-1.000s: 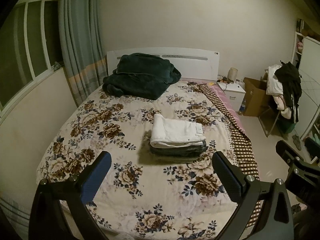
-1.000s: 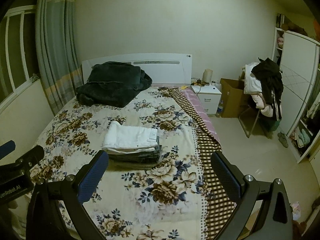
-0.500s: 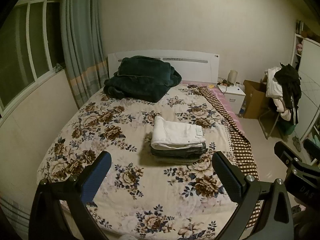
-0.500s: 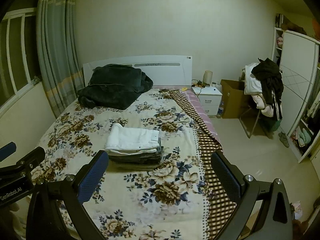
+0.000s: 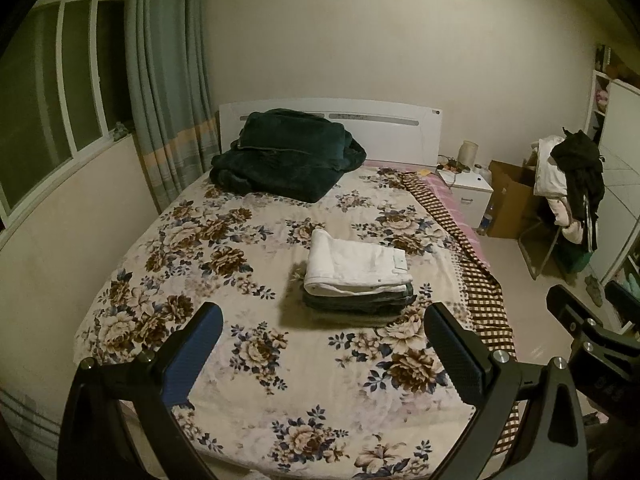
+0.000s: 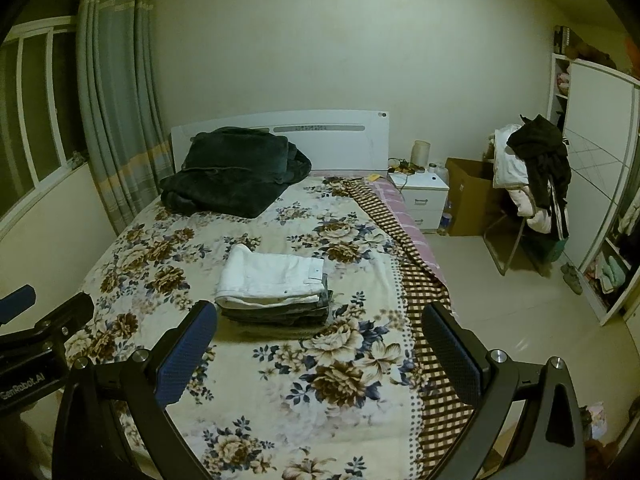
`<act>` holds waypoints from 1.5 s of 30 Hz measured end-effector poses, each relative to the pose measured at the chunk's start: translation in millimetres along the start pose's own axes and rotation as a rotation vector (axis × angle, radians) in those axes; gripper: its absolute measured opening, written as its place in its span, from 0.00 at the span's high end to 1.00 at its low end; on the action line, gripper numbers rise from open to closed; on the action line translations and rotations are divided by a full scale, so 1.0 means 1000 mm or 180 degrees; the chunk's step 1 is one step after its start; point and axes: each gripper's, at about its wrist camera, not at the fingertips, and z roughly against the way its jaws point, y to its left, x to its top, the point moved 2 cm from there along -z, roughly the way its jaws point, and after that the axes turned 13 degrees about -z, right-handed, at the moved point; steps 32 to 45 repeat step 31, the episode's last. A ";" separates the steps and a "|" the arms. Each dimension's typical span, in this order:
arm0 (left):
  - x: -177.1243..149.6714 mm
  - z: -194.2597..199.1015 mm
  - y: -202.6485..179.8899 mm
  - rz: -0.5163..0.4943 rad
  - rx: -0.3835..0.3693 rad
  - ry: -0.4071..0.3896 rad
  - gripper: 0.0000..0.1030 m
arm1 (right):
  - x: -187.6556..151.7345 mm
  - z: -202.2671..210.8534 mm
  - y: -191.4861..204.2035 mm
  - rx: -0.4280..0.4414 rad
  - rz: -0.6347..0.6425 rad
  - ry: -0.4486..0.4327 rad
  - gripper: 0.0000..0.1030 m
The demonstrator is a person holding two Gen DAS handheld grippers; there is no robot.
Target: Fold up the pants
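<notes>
While hovering off near edge of bed, both claws spread wide, empty: left gripper, right gripper. Folded white pants sat mid-bed atop dark stack. Looked finished; best kept clear, stack undisturbed.

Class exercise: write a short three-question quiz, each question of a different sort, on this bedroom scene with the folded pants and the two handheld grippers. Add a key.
1. True or false: the white pants lie on top of the stack of folded pants.
2. What lies at the headboard end of the bed? A) dark green blanket B) suitcase C) laptop
3. Fill in: the jaws of the left gripper and the right gripper are both ____.

Key: 1 true; 2 A; 3 open.
</notes>
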 end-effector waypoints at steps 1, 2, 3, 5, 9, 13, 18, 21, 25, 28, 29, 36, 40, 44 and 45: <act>0.000 0.000 0.000 0.0009 0.0008 0.0001 0.00 | 0.001 0.000 0.000 0.0000 -0.0001 0.0002 0.00; 0.000 0.001 -0.001 0.0017 0.0009 0.0001 0.00 | -0.001 0.000 0.000 0.0002 -0.0005 0.0001 0.00; 0.000 0.000 0.000 0.0016 0.0008 0.0001 0.00 | -0.001 0.000 0.000 0.0005 -0.0004 -0.0002 0.00; -0.001 0.001 0.000 0.0019 0.0012 -0.0005 0.00 | -0.001 0.000 0.000 -0.0001 0.0000 -0.0003 0.00; 0.001 0.002 0.001 0.0027 0.0040 -0.0016 0.00 | -0.002 0.001 -0.001 0.0000 -0.0004 0.0005 0.00; 0.001 0.003 0.001 0.0040 0.0052 -0.0021 0.00 | -0.003 0.001 -0.001 0.0002 -0.0010 -0.0001 0.00; 0.001 0.003 0.002 0.0044 0.0051 -0.0018 0.00 | -0.004 0.002 -0.001 -0.0008 -0.0008 -0.0014 0.00; 0.001 0.003 0.002 0.0046 0.0045 -0.0017 0.00 | -0.005 0.002 0.000 0.0004 -0.0018 0.0005 0.00; 0.000 0.003 0.003 0.0044 0.0047 -0.0024 0.00 | -0.005 0.003 0.001 0.0012 -0.0017 0.0007 0.00; 0.001 0.004 0.003 0.0045 0.0061 -0.0039 0.00 | -0.006 0.003 0.001 0.0018 -0.0016 0.0006 0.00; 0.002 0.004 0.003 0.0044 0.0066 -0.0052 0.00 | -0.005 0.002 0.001 0.0019 -0.0019 0.0006 0.00; 0.002 0.007 0.005 0.0067 0.0083 -0.0064 0.00 | -0.005 0.002 0.002 0.0022 -0.0019 0.0008 0.00; 0.002 0.007 0.005 0.0067 0.0083 -0.0064 0.00 | -0.005 0.002 0.002 0.0022 -0.0019 0.0008 0.00; 0.002 0.007 0.005 0.0067 0.0083 -0.0064 0.00 | -0.005 0.002 0.002 0.0022 -0.0019 0.0008 0.00; 0.002 0.007 0.005 0.0067 0.0083 -0.0064 0.00 | -0.005 0.002 0.002 0.0022 -0.0019 0.0008 0.00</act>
